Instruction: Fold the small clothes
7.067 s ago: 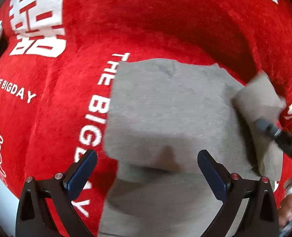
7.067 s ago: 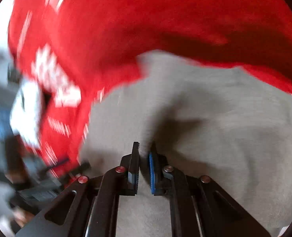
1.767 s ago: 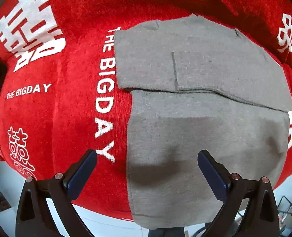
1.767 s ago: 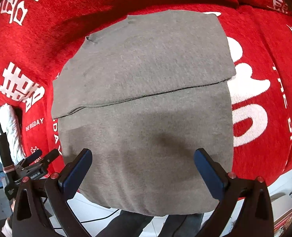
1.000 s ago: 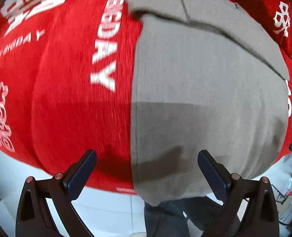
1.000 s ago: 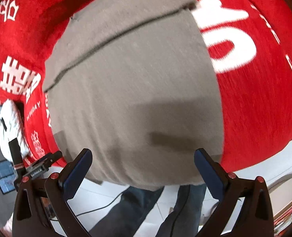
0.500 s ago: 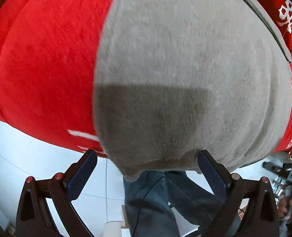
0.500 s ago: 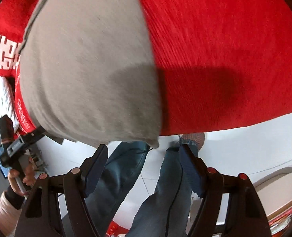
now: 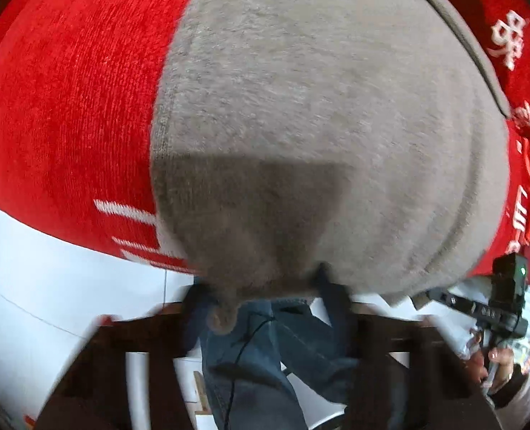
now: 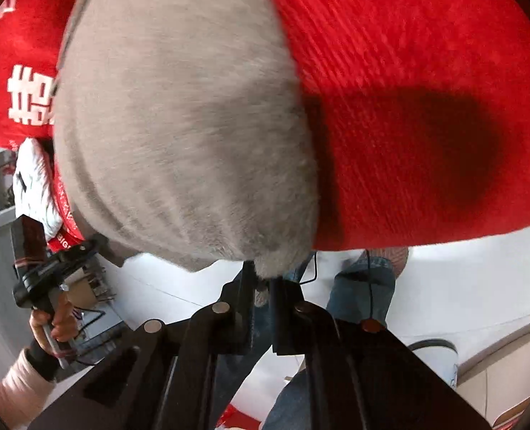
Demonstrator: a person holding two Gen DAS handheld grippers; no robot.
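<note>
Both grippers' fingers have just been closing: the right gripper [image 10: 263, 286] and the left gripper [image 9: 265, 294] each pinch the grey garment's [image 10: 179, 125] overhanging hem, likely for folding it up over the red cloth [image 10: 408, 89].

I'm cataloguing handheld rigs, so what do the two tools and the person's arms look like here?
The right tool has matte black angular fingers with round silver and reddish fasteners. The left tool is motion-blurred: dark fingers, apparently blue near the tips, on a black frame. From the right wrist view it shows a black handle. The arm there wears a pale sleeve with a dark cuff.
</note>
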